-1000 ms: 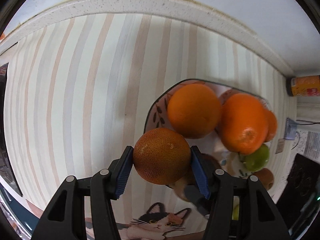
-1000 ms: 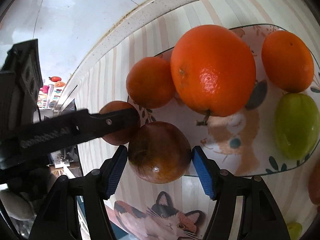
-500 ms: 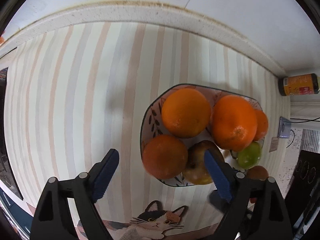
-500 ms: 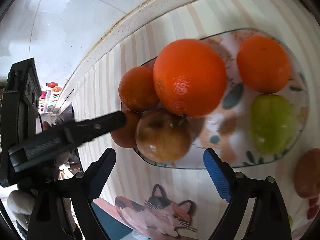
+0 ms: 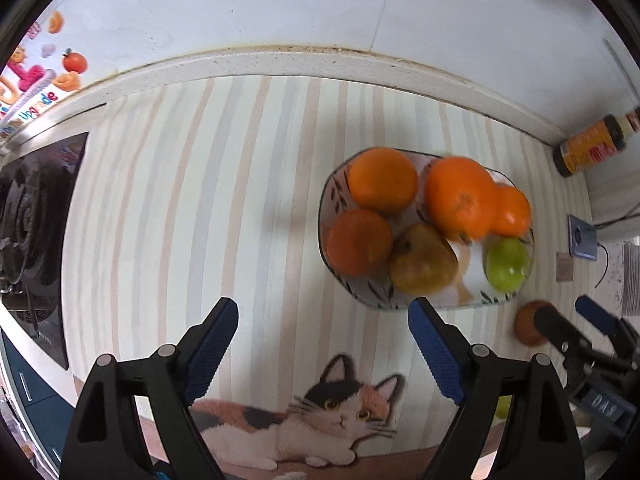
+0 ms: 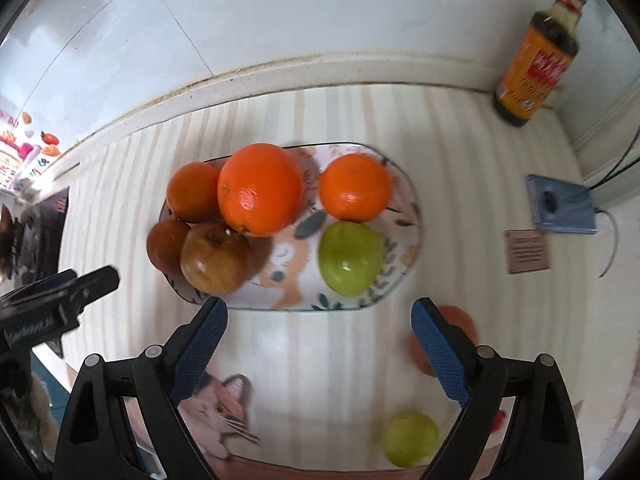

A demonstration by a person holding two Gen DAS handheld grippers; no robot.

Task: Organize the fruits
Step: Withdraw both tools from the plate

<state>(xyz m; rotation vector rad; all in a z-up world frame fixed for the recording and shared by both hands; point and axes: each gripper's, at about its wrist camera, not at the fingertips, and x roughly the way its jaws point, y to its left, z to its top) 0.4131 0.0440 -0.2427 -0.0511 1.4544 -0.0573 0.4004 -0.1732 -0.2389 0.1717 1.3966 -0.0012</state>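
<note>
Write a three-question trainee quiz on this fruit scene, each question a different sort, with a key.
1. True or false: the left gripper holds an orange.
2. Which fruit on the plate lies nearest the right gripper? A) green fruit B) largest orange C) banana
3. Fill in: two fruits lie off the plate on the striped mat, a reddish fruit and a ___ one.

Key: 1 false, both grippers are open and empty. 2 A. 3 green.

One plate (image 6: 416, 216), four oranges (image 6: 260, 190), three green fruits (image 6: 350, 258), one bottle (image 6: 534, 68)
</note>
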